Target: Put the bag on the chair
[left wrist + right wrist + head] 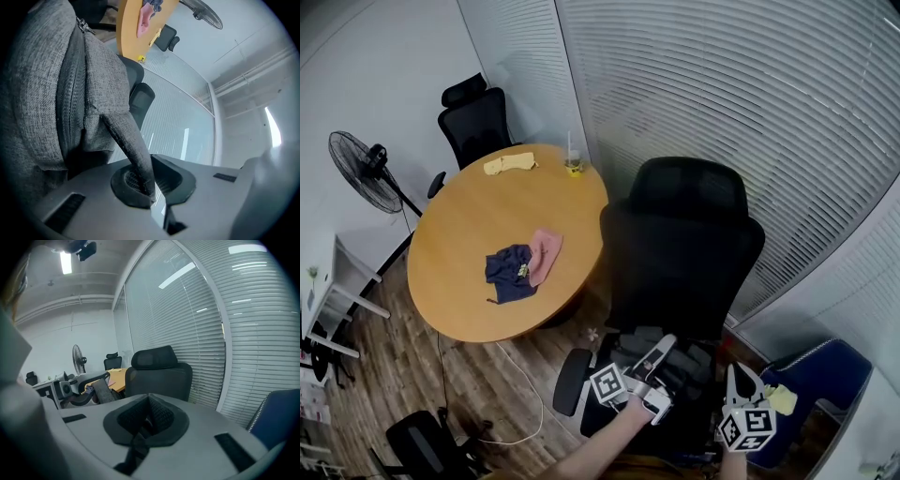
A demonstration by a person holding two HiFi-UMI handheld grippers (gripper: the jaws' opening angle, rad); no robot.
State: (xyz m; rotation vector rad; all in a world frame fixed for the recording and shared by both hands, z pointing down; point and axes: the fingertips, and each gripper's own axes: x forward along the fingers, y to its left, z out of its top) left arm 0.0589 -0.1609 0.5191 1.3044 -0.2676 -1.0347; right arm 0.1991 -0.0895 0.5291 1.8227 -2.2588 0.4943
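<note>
My left gripper [151,185] clenched on grey woven strap [131,145] of bag [42,84]. Bag fabric grey, with zipper. My right gripper [149,420] pinches dark strap [137,446]. Black chair [684,244] just in front.

Office meeting room, round table [469,239], swivel chair [680,253]

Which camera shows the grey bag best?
The left gripper view: the bag fills its left side, zipper clear. The head view shows only a grey bit by the chair; the right gripper view, just a strap in its jaws.
</note>
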